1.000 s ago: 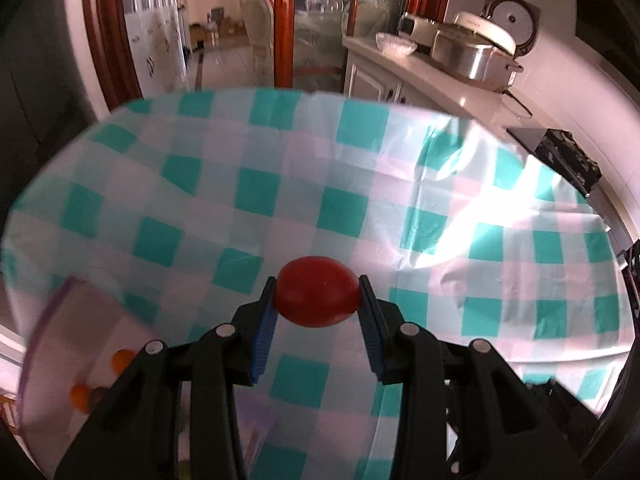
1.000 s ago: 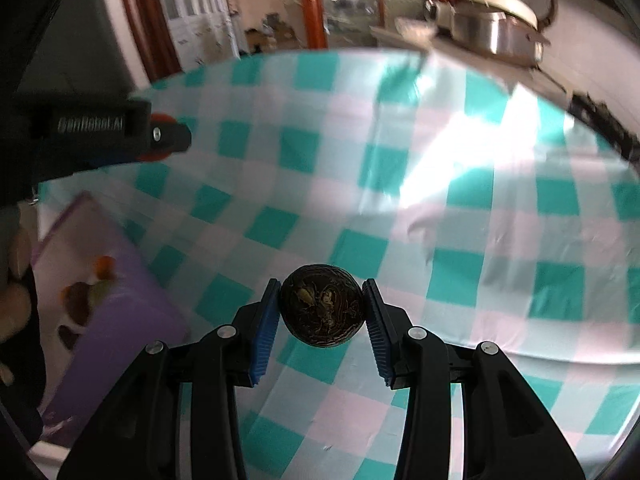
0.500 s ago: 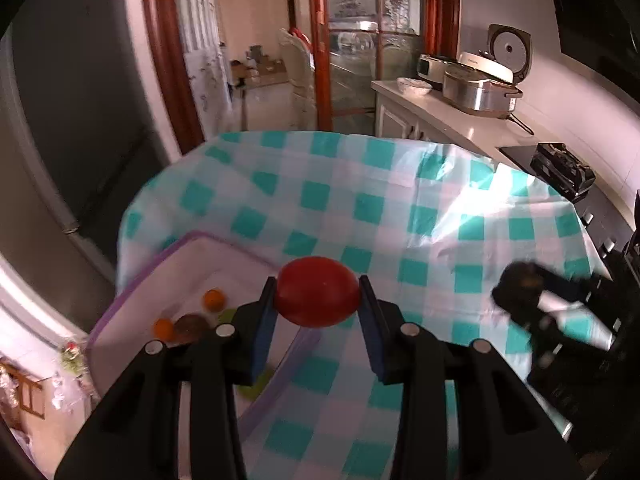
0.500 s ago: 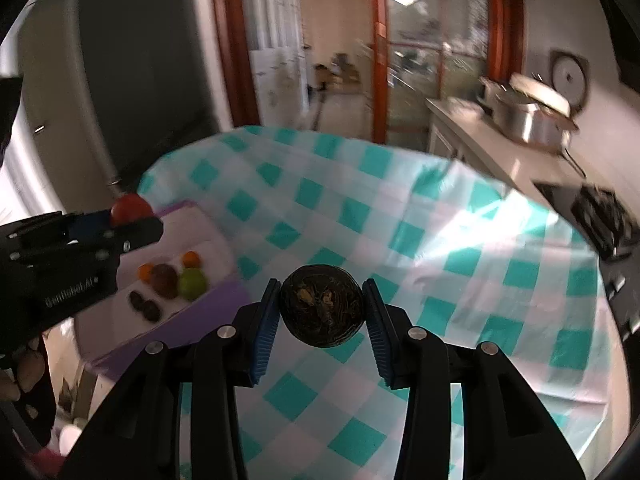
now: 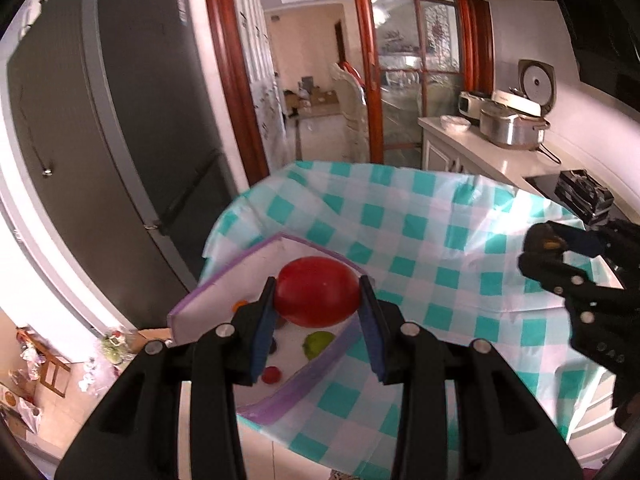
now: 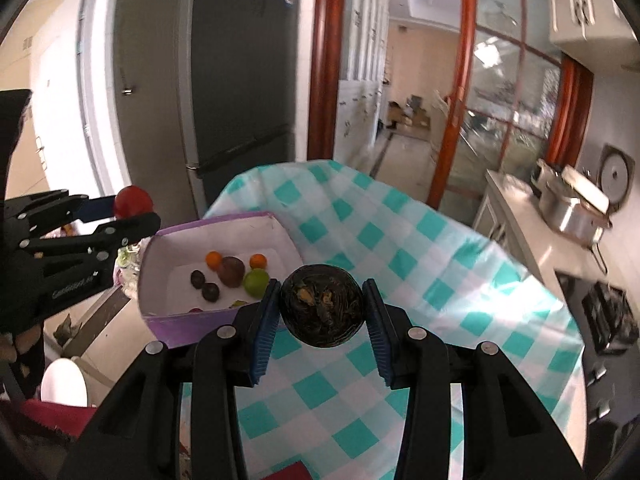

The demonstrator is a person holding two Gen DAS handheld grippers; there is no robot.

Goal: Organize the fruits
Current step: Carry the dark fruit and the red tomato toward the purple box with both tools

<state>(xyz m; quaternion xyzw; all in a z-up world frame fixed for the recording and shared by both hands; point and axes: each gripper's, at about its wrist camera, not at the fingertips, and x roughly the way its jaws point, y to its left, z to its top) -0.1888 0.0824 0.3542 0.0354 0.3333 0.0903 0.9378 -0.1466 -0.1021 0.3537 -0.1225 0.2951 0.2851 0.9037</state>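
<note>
The purple-rimmed box [image 6: 208, 322] holds small mixed fruits [image 6: 232, 272]; left jaws grip a tomato [image 5: 317, 297], right a dark fruit [image 6: 322, 311].

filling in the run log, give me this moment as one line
left gripper: shut on red fruit | right gripper: shut on dark fruit | purple box: holds several fruits

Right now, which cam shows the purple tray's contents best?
Right wrist: the purple tray is seen from above with its fruit in plain view. In the left wrist view the red tomato and the jaws hide most of the tray.
</note>
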